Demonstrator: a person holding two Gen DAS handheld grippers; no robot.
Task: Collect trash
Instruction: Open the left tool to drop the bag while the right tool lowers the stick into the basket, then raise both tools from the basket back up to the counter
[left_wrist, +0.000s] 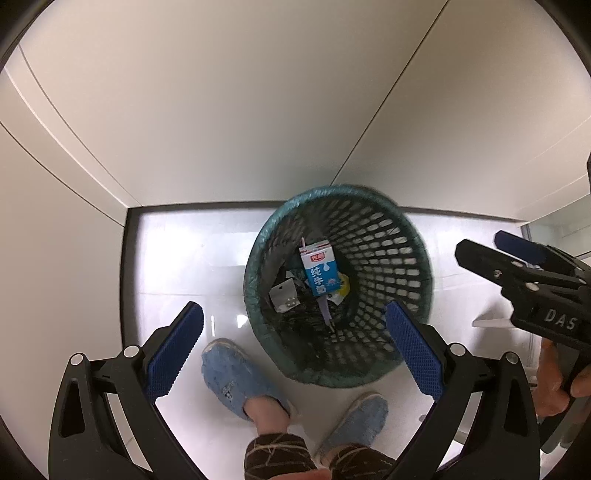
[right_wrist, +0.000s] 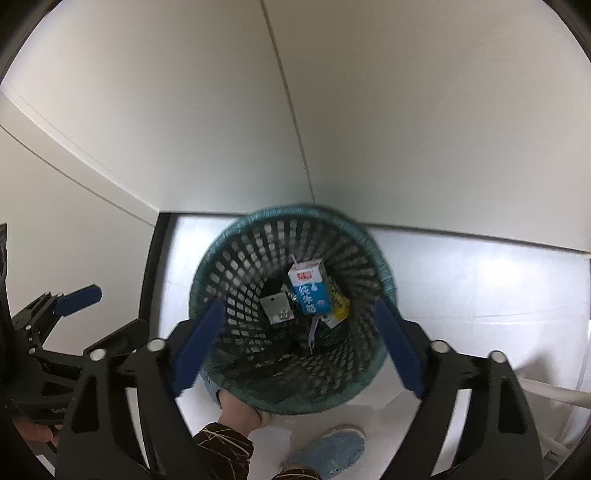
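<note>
A dark green mesh waste basket (left_wrist: 388, 236) with a liner stands on the white floor by the wall; it also shows in the right wrist view (right_wrist: 251, 251). Inside lie a blue and white milk carton (left_wrist: 319, 271) (right_wrist: 308, 291), a grey flat packet (left_wrist: 282, 295) (right_wrist: 276, 309), a yellow wrapper (left_wrist: 342, 286) (right_wrist: 338, 306) and a straw. My left gripper (left_wrist: 293, 345) is open and empty above the basket's near rim. My right gripper (right_wrist: 299, 349) is open and empty over the basket; it also shows at the right of the left wrist view (left_wrist: 484, 245).
Pale wall panels (left_wrist: 221, 110) rise behind the basket, with a dark strip (right_wrist: 153, 266) at the left. The person's feet in blue slippers (left_wrist: 236, 376) (right_wrist: 328, 454) stand just in front of the basket. A white object (left_wrist: 491, 323) lies at the right on the floor.
</note>
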